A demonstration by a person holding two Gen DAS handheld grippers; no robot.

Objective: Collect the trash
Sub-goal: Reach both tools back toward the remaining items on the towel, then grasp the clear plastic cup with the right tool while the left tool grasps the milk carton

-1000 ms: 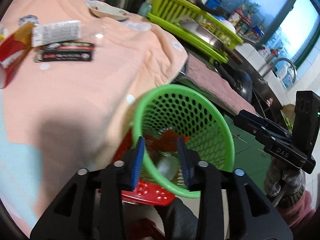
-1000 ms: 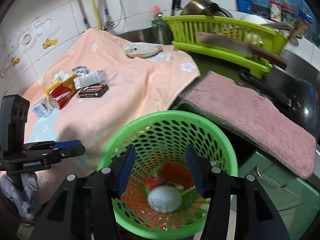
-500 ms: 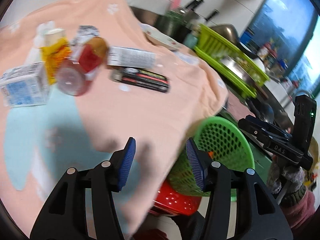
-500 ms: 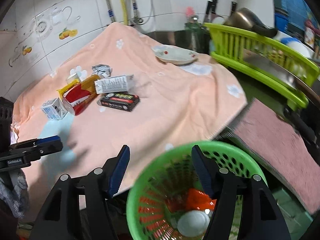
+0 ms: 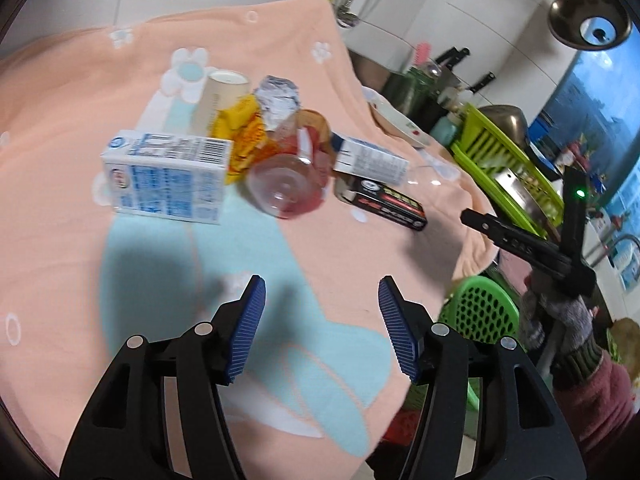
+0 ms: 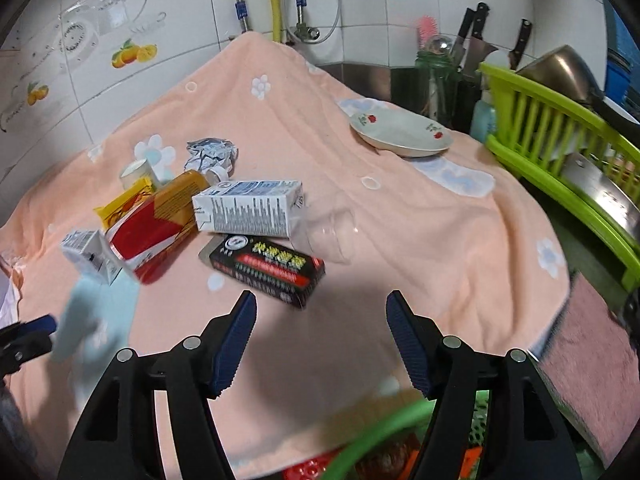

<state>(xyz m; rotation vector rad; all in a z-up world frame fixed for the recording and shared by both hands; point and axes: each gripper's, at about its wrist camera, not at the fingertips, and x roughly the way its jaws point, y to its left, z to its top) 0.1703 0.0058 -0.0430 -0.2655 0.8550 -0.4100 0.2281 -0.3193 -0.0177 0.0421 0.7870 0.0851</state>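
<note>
Trash lies on a peach towel (image 6: 420, 240): a black box (image 6: 266, 270) (image 5: 386, 202), a white carton (image 6: 248, 208), a blue-white milk carton (image 5: 166, 174) (image 6: 90, 254), a red bottle (image 5: 292, 178) (image 6: 156, 224), a clear cup (image 6: 330, 234), a yellow wrapper (image 5: 240, 136), a paper cup (image 5: 218, 94) and crumpled foil (image 6: 210, 152) (image 5: 278, 98). My left gripper (image 5: 322, 328) is open and empty above the towel, short of the bottle. My right gripper (image 6: 322, 338) is open and empty just before the black box. The green basket (image 5: 480, 308) (image 6: 384, 432) hangs below the counter edge.
A white plate (image 6: 400, 134) sits on the towel's far side. A green dish rack (image 6: 560, 148) with a cleaver stands at the right, with knives and a jar behind. A pink mat (image 6: 592, 364) lies at the right. Tiled wall and pipes are behind.
Both grippers have swung up from over the green basket to face the towel and the trash. The left jaws have opened wider. The basket has dropped to the frame edges.
</note>
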